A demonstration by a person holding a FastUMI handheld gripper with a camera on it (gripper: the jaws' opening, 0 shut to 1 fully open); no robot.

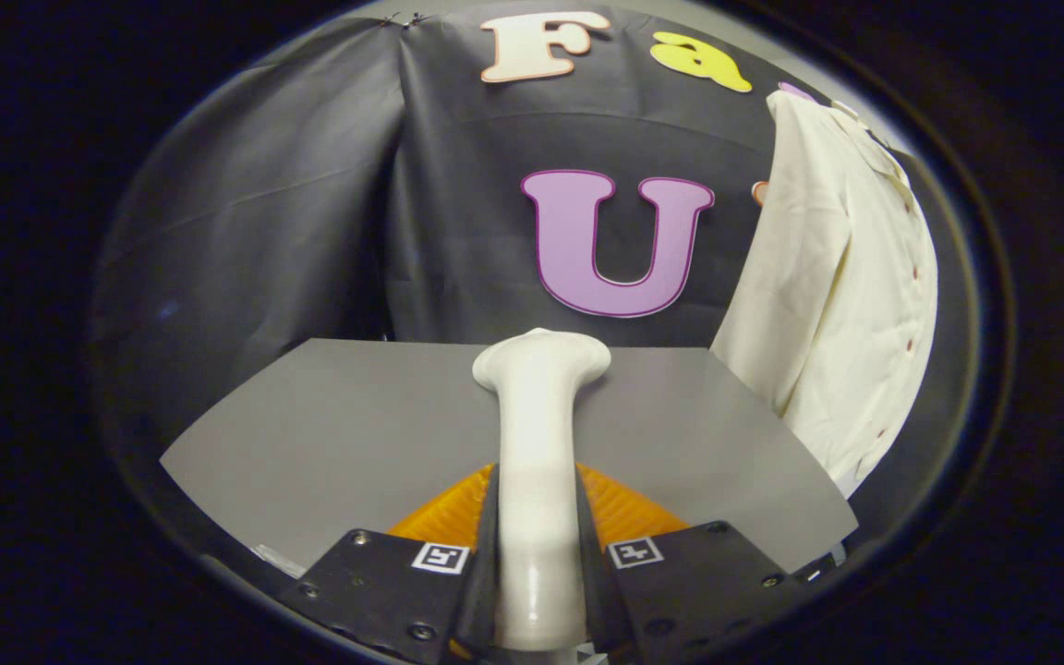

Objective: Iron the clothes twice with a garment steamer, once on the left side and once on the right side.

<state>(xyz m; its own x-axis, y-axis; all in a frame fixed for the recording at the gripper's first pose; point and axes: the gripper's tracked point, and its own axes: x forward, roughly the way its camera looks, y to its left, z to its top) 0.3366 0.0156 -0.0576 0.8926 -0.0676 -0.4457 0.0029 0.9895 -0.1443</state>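
We have the claw [537, 545] clamped on the white garment steamer [537, 443], its head aimed over the grey table [329, 425]. The cream shirt [837, 286] hangs well right of the steamer; a hasty swing could snag its buttons. We see no readable brand.

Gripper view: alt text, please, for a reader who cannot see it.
The tool is shut on a white garment steamer, whose head points forward over a grey table. A cream shirt hangs off to the right, untouched.
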